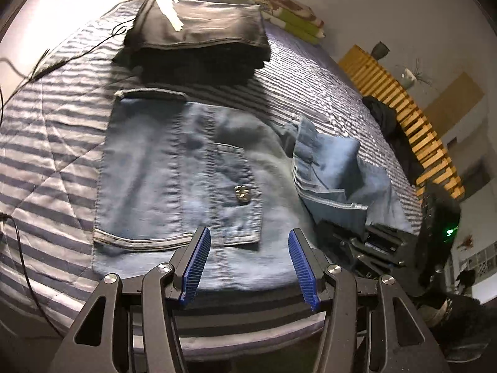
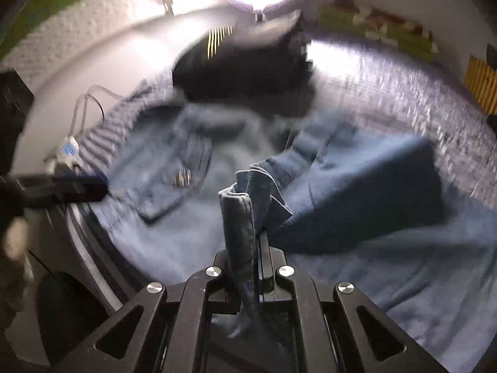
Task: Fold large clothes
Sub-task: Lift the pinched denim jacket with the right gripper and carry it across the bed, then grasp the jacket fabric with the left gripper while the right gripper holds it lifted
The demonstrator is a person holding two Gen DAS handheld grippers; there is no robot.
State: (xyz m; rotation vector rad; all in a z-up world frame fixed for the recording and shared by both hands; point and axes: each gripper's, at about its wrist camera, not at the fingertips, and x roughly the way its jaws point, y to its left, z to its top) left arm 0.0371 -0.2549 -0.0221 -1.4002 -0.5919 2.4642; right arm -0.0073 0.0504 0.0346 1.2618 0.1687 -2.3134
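Note:
A light blue denim shirt [image 1: 174, 161] lies spread on the striped bed cover, pocket and metal button facing up. My left gripper [image 1: 248, 233] hovers over its near hem, open, with nothing between its blue pads [image 1: 198, 258]. My right gripper [image 2: 253, 236] is shut on a bunched fold of the denim shirt [image 2: 239, 217] and lifts that side off the bed, so cloth hides its pads. In the left wrist view the right gripper [image 1: 363, 230] is a dark blurred shape at the shirt's raised right edge. The left gripper [image 2: 99, 185] shows at the left of the blurred right wrist view.
A stack of dark folded clothes [image 1: 198, 40] sits on the striped bed cover [image 1: 46, 130] beyond the shirt. Green patterned pillows [image 1: 289, 9] lie at the far end. A wooden slatted frame [image 1: 403, 105] with a dark garment [image 1: 388, 124] runs along the right. Cables [image 1: 18, 242] trail at the left.

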